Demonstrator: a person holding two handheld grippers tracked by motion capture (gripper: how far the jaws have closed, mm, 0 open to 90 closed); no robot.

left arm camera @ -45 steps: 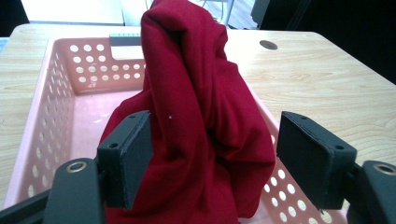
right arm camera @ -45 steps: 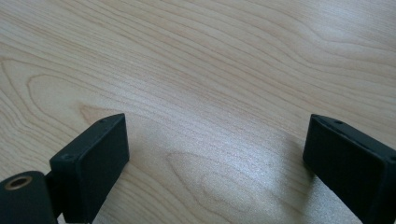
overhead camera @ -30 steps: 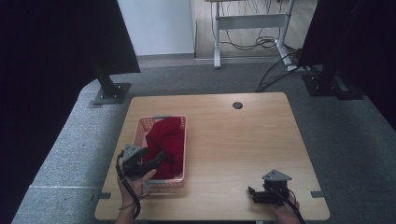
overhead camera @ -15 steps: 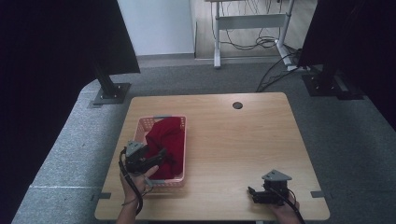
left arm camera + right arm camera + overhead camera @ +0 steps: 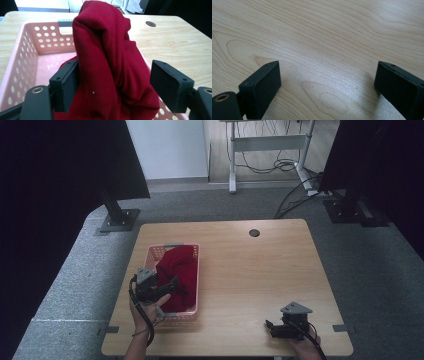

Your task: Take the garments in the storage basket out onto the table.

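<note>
A dark red cloth [image 5: 176, 270] lies bunched in a pink perforated basket [image 5: 193, 251] on the left half of the wooden table [image 5: 250, 270]. My left gripper [image 5: 172, 283] hangs over the basket's near end, open, with its jaws spread around a raised fold of the red cloth [image 5: 110, 65]. The cloth touches the left jaw and stands apart from the right one. My right gripper [image 5: 270, 327] rests low at the table's front right, open, with bare wood [image 5: 324, 62] between its jaws.
A dark round hole [image 5: 254, 233] sits near the table's far edge. Black stands [image 5: 117, 217] flank the table on the grey carpet, and a desk frame with cables [image 5: 270, 150] stands behind.
My left gripper has moved forward over the basket, reaching the red cloth. The right gripper has stayed in place.
</note>
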